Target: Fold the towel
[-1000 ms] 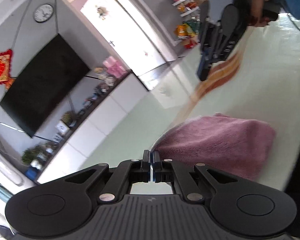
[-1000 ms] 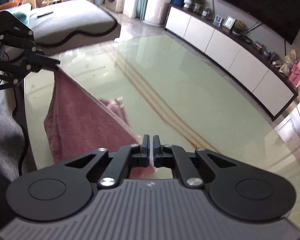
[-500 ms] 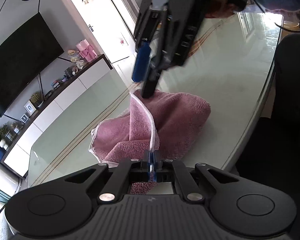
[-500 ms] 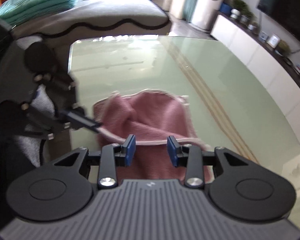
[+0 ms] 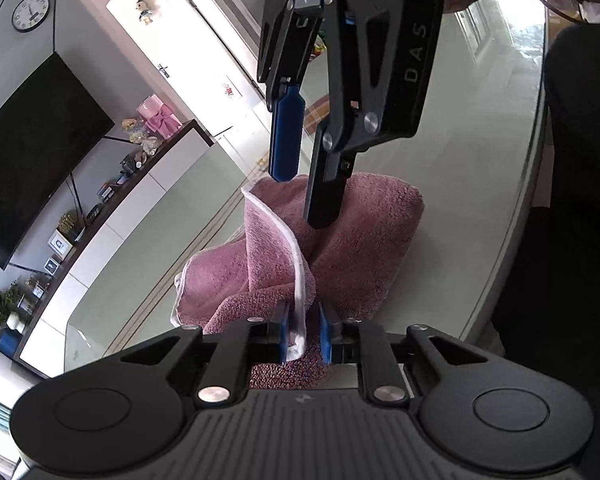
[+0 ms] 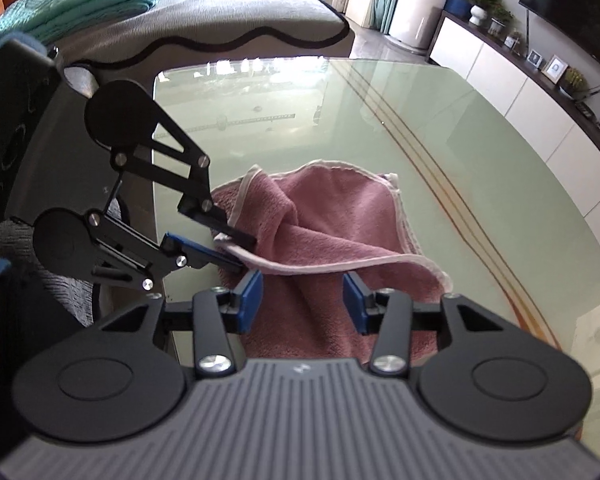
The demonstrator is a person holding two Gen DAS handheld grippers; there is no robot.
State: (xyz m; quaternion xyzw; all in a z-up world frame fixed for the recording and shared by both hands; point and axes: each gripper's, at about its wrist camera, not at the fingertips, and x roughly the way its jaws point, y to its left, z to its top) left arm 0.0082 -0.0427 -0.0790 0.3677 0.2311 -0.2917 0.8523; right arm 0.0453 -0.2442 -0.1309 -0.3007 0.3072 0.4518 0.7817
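Observation:
A pink towel (image 5: 364, 232) with a white hem lies bunched in a loose fold near the edge of the pale green glass table (image 5: 480, 160). My left gripper (image 5: 305, 336) sits low at the towel's near corner. Its jaws stand slightly apart, and the white hem hangs between them against the left pad without being pinched. My right gripper (image 5: 303, 202) hovers just above the towel's far side. In the right wrist view its jaws are opening wide, with the towel (image 6: 332, 216) below and nothing between the right gripper's (image 6: 304, 300) pads. The left gripper (image 6: 242, 254) shows at the left, with the hem running between its fingers.
The table's rounded edge (image 5: 524, 216) runs close along the towel, with a person's dark clothing (image 5: 580, 160) beyond it. A grey sofa (image 6: 220, 20) with a teal blanket (image 6: 84, 4) stands past the table's (image 6: 280, 120) far end. A white low cabinet (image 6: 540, 108) lines the wall.
Both grippers came down with the towel, which now rests bunched on the table. The right gripper let go and opened wide. The left gripper's jaws parted a little around the hem.

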